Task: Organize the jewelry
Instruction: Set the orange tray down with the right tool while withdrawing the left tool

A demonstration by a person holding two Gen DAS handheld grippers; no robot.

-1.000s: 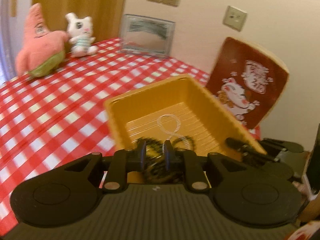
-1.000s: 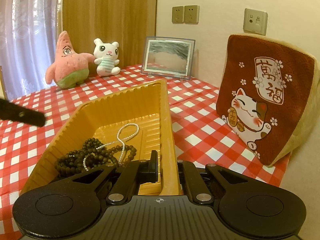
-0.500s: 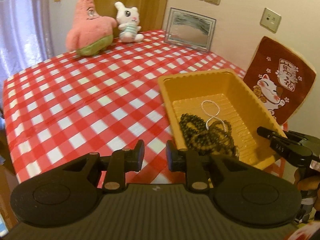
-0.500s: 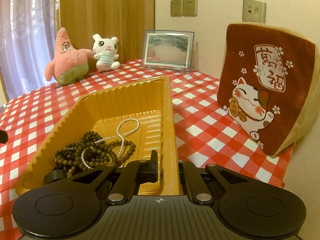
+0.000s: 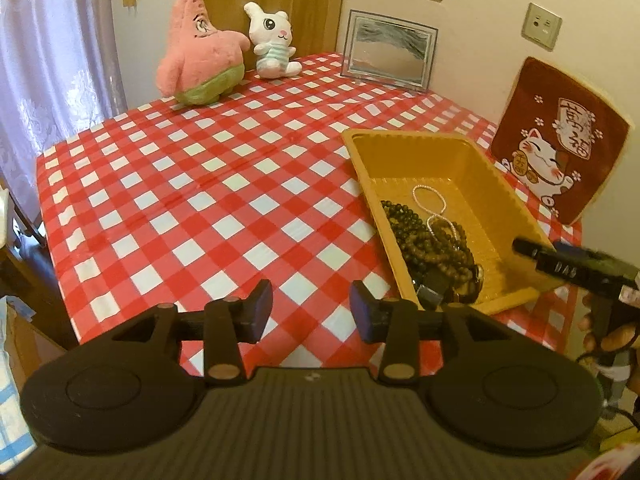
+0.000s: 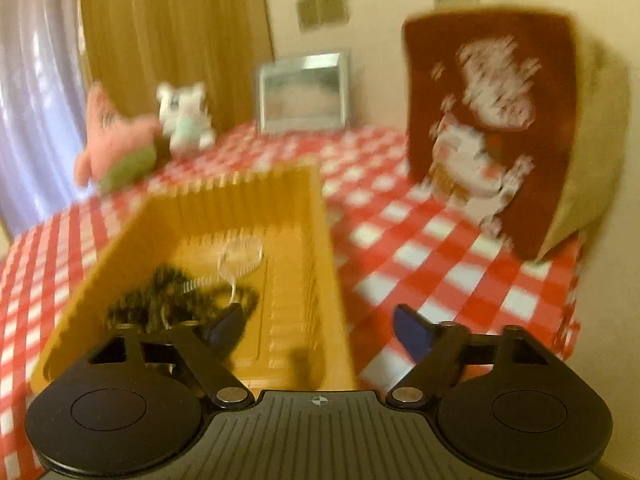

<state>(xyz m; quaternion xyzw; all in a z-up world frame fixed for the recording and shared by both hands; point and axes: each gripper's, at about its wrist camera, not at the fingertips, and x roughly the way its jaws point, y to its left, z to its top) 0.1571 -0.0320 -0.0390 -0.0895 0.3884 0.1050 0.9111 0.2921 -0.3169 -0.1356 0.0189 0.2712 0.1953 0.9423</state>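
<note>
A yellow tray [image 5: 472, 160] lies on the red-checked cloth at the right. It holds a heap of dark bead necklaces [image 5: 428, 240] and a thin white pearl necklace [image 5: 430, 200]. My left gripper [image 5: 310, 312] hovers over the cloth to the tray's left, its jaws opening with nothing between them. In the blurred right wrist view, my right gripper [image 6: 320, 324] is at the near end of the tray [image 6: 312, 240]. Its jaws are opening and straddle the tray's right wall without pressing it. The dark beads [image 6: 160, 300] and pearl necklace [image 6: 240, 258] lie just ahead.
A pink star plush [image 5: 200, 48], a white bunny plush [image 5: 272, 44] and a framed picture [image 5: 388, 52] stand at the table's far side. A brown cat cushion [image 5: 560, 140] leans right of the tray. The table's left edge drops off by a curtain.
My left gripper drew back out of the tray and to the left, its jaws spreading. My right gripper went from shut at the tray's near right wall to wide open.
</note>
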